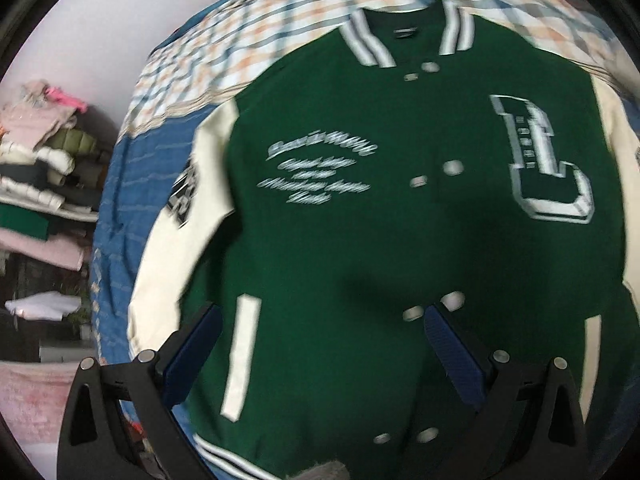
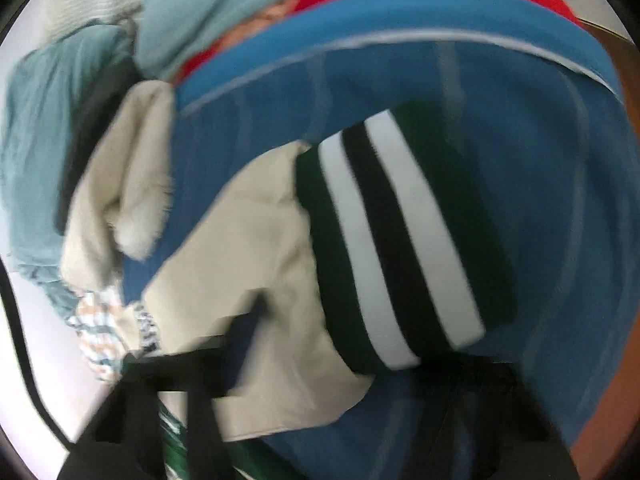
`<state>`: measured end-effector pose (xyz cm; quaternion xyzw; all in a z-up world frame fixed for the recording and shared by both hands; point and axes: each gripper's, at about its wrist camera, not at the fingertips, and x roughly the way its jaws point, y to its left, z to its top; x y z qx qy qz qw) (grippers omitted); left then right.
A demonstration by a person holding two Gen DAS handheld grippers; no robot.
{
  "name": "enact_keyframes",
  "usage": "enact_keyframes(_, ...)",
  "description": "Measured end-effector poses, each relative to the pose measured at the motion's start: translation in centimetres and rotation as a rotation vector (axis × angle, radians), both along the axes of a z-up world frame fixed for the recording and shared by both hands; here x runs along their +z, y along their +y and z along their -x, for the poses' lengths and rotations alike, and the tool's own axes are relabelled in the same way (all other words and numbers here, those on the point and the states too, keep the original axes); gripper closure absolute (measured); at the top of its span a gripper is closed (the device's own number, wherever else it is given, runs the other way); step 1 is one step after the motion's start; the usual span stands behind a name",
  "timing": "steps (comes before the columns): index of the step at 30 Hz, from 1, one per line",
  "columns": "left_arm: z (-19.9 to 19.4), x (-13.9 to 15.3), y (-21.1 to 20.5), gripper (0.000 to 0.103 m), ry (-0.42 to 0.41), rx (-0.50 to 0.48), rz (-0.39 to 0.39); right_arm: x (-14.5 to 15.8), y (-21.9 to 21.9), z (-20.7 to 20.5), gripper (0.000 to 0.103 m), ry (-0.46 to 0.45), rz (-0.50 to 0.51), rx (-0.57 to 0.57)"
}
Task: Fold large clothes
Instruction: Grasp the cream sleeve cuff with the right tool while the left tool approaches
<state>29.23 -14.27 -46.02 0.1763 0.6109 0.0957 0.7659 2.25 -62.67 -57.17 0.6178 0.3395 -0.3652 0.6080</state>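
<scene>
- My left gripper [image 1: 320, 344] hangs over the lower front of the green varsity jacket [image 1: 360, 248], its blue-padded fingers [image 1: 452, 360] spread wide with nothing between them.
- The jacket lies face up and flat on the blue quilt [image 1: 116, 208], collar [image 1: 408, 32] at the far end, hem nearest me, snaps down the middle.
- The jacket's cream sleeve [image 1: 176, 240] on the left side of my left view runs along the body close to the quilt's edge; past that edge the surface falls away toward a pile of folded clothes [image 1: 44, 168].
- Beyond the collar a checked cloth [image 1: 248, 28] covers the far part of the surface, with a pale wall behind.
- In my right view, the other cream sleeve [image 2: 248, 248] stretches across the blue quilt [image 2: 540, 200], ending in a green cuff with white stripes [image 2: 400, 240].
- My right gripper [image 2: 240, 368] sits at the near end of that sleeve; the picture is blurred, so I cannot tell whether it is pinching the fabric.
- A heap of teal, cream and red fabric [image 2: 100, 140] crowds the quilt's far left edge; a brown surface [image 2: 624, 360] shows at right.
</scene>
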Motion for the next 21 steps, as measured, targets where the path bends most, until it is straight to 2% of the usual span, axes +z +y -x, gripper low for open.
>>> enact_keyframes(1, -0.2, -0.3, -1.0, 0.000, 0.001, -0.019, 0.009, 0.6, -0.5, -0.6, 0.080, -0.004, 0.010, 0.012)
enact_keyframes(3, -0.6, -0.8, -2.8, 0.000, 0.005, -0.061, 0.033, 2.7, -1.9, -2.3, 0.083, 0.015, 0.097, 0.037)
enact_keyframes(7, -0.9, -1.6, -6.9, 0.000, -0.009, -0.148, 0.086, 8.7, -6.7, -4.6, 0.084, 0.017, 0.346, 0.028)
enact_keyframes(9, -1.3, -2.5, -9.2, 0.000, -0.003, -0.183, 0.122, 9.5, -9.5, -6.9, 0.083, 0.041, 0.405, 0.083)
enact_keyframes(10, -1.4, -2.8, -9.7, 0.000, 0.002, -0.190, 0.132, 8.7, -10.7, -8.1, 0.078, 0.066, 0.380, 0.118)
enact_keyframes(12, -1.9, -3.8, -11.6, 0.000, 0.016, -0.217, 0.153, 5.2, -13.1, -9.8, 0.069, 0.065, 0.242, 0.153)
enact_keyframes(13, -2.1, -4.3, -12.1, 0.000, 0.019, -0.226, 0.157, 3.7, -13.8, -10.2, 0.062, 0.062, 0.181, 0.153)
enact_keyframes(15, -2.4, -4.8, -12.9, 0.000, 0.024, -0.239, 0.163, 1.4, -14.1, -9.8, 0.056, 0.056, 0.106, 0.135)
enact_keyframes(19, -3.7, -6.3, -13.4, 0.000, 0.026, -0.248, 0.152, -1.9, -13.2, -7.7, 0.054, -0.091, -0.003, 0.061)
enact_keyframes(21, -3.9, -7.0, -13.0, 0.000, 0.027, -0.237, 0.146, -3.1, -13.1, -8.2, 0.054, -0.155, -0.019, 0.037)
